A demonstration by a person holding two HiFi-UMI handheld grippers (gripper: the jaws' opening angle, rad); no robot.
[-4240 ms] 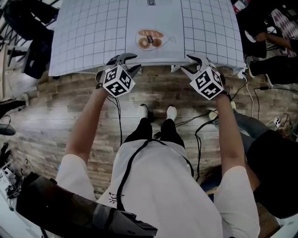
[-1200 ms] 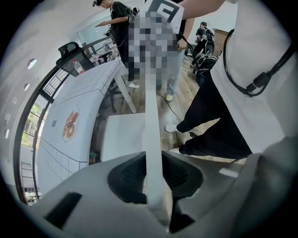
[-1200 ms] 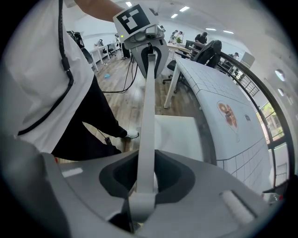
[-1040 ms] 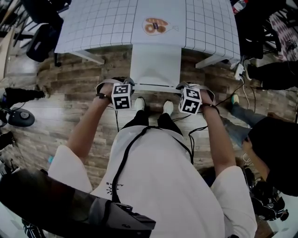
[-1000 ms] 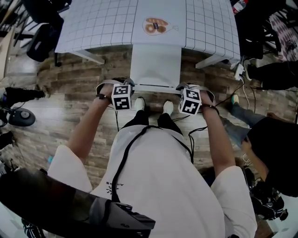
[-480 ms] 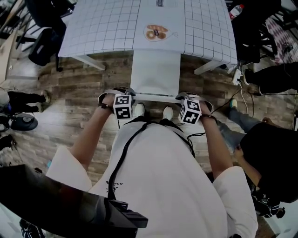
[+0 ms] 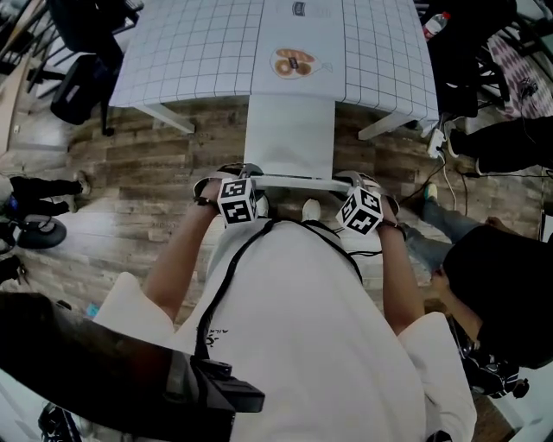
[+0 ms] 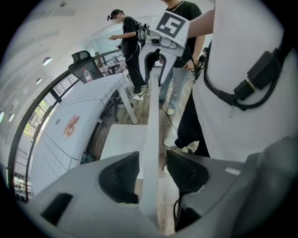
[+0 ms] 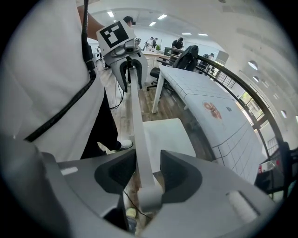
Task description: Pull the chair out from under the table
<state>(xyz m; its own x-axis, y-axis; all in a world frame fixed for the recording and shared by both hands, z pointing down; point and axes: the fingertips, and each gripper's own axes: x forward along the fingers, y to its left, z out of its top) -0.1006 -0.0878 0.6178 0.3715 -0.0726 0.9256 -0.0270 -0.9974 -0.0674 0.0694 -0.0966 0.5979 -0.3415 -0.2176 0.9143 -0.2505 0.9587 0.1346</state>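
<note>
- Looking down on the chair (image 7: 289,134): seat almost wholly out from under the counter (image 7: 190,52), back rail (image 7: 294,182) on the side farthest from the counter.
- Straddling one end of that rail with the left claw (image 8: 151,174): jaws just having been opening, now standing apart, a gap showing beside the rail, gripping nothing.
- Straddling the other end with the right claw (image 9: 142,174): jaws likewise just having been opening, rail lying loose between them.

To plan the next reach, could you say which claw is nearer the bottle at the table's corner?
Right. The right claw, just opened around the chair rail, is on the bottle's side; the left claw, likewise, straddles the rail's far end.
</note>
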